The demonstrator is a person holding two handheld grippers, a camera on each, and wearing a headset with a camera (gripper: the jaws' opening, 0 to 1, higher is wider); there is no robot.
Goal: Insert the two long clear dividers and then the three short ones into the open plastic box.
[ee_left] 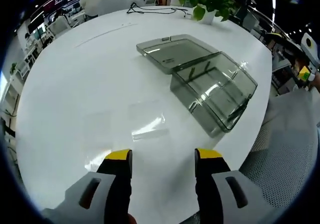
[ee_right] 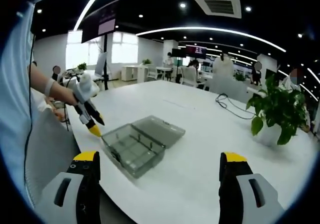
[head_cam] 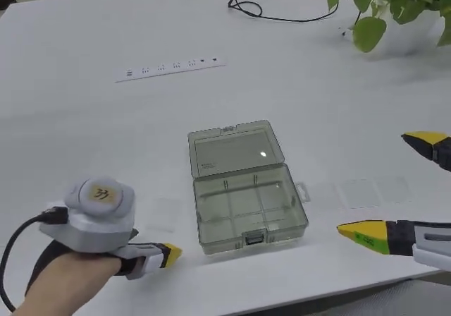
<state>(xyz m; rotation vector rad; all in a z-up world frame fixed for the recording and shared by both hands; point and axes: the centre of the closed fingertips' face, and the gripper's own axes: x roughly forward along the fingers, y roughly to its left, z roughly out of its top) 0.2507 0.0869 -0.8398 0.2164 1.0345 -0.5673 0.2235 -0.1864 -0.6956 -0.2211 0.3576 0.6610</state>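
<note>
The smoky clear plastic box (head_cam: 248, 214) lies open mid-table, its lid (head_cam: 236, 150) flat behind it; faint partition lines show inside. Thin clear dividers lie flat on the table, some left of the box (head_cam: 165, 214) and some to its right (head_cam: 359, 191). My left gripper (head_cam: 165, 256) hovers low at the box's front left, open and holding nothing; its own view (ee_left: 164, 156) has clear dividers (ee_left: 147, 120) just ahead and the box (ee_left: 212, 91) beyond. My right gripper (head_cam: 394, 185) stands wide open right of the box, over the right-hand dividers, facing the box (ee_right: 132, 149).
A white power strip (head_cam: 169, 67) lies farther back. A black cable (head_cam: 282, 9) and a potted plant (head_cam: 394, 5) sit at the far right. The table's front edge (head_cam: 331, 295) runs just below both grippers. Other people and desks fill the room behind.
</note>
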